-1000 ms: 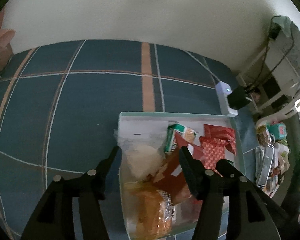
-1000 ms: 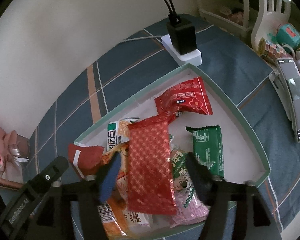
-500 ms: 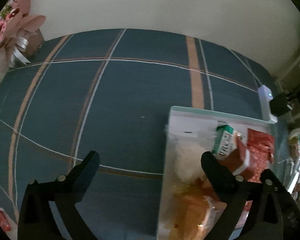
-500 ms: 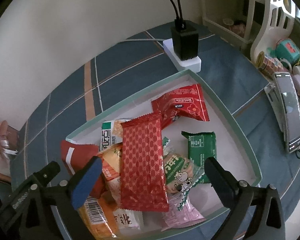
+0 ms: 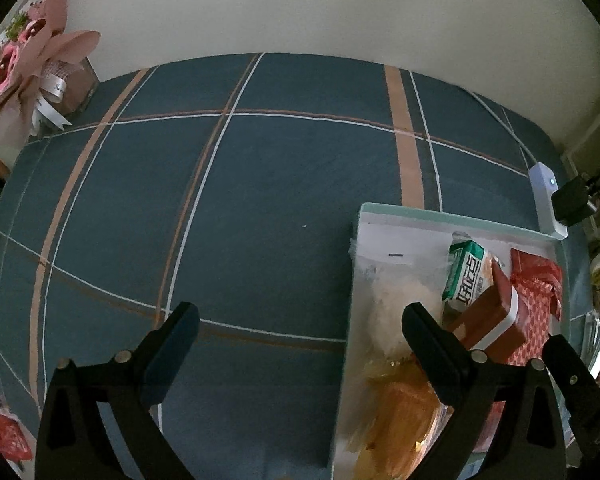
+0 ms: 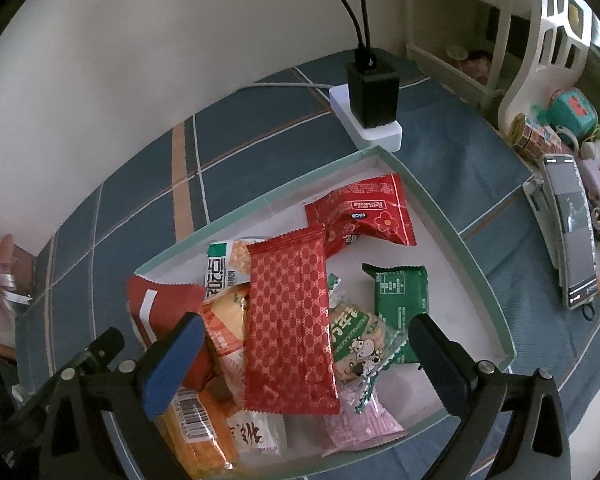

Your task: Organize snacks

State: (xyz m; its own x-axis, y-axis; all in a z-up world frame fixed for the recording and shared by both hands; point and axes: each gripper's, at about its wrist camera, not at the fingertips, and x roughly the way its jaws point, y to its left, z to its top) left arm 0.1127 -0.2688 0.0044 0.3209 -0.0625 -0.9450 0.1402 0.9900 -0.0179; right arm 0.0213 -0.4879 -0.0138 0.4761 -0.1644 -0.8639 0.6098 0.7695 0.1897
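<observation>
Both grippers have their fingers spread wide with nothing pinched: the right gripper (image 6: 302, 340) hangs over the box (image 6: 452, 228) of snacks, straddling the long red pack (image 6: 290, 320), and the left gripper (image 5: 300, 330) sits at the box's (image 5: 440, 216) left edge, one finger over the blue plaid cloth (image 5: 260, 200), the other over the snacks. Snacks are all piled in the box, including a red flower pack (image 6: 364, 212), a green pack (image 6: 400, 292) and an orange pack (image 6: 204, 440). Power strip (image 6: 380, 130) with a black charger (image 6: 372, 92) is just beyond the box's far corner, phone (image 6: 572, 232) off to the right.

Black charger (image 6: 373, 94) on white power strip (image 6: 380, 130); phone (image 6: 572, 232) nearby
</observation>
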